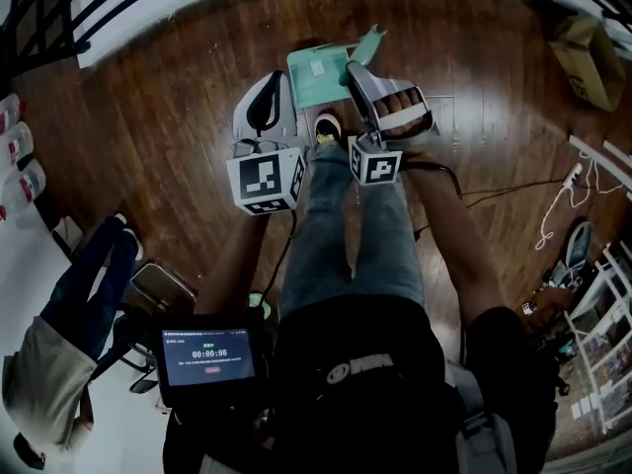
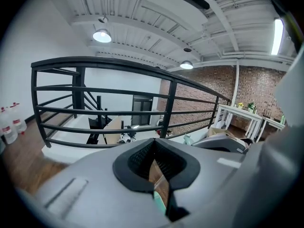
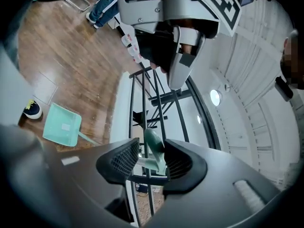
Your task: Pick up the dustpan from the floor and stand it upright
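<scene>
A teal dustpan [image 1: 318, 74] rests with its pan on the wooden floor just ahead of my shoe [image 1: 327, 126], its handle [image 1: 371, 41] rising off the floor. In the right gripper view the pan [image 3: 61, 125] lies far off and the handle's end [image 3: 155, 152] sits between the jaws of my right gripper [image 3: 151, 159], leaning on one pad with a gap to the other. That right gripper [image 1: 355, 71] is open around the handle. My left gripper [image 1: 265, 105] hangs beside the pan's left edge, its jaws [image 2: 156, 167] closed to a thin slit with nothing in them.
A black metal railing [image 2: 118, 87] runs along the floor's far edge. A cardboard box [image 1: 590, 59] stands at the far right, with cables and a power strip [image 1: 573, 181] nearer. Water bottles [image 1: 15, 146] line the left wall. Another person [image 1: 69, 334] sits at my left.
</scene>
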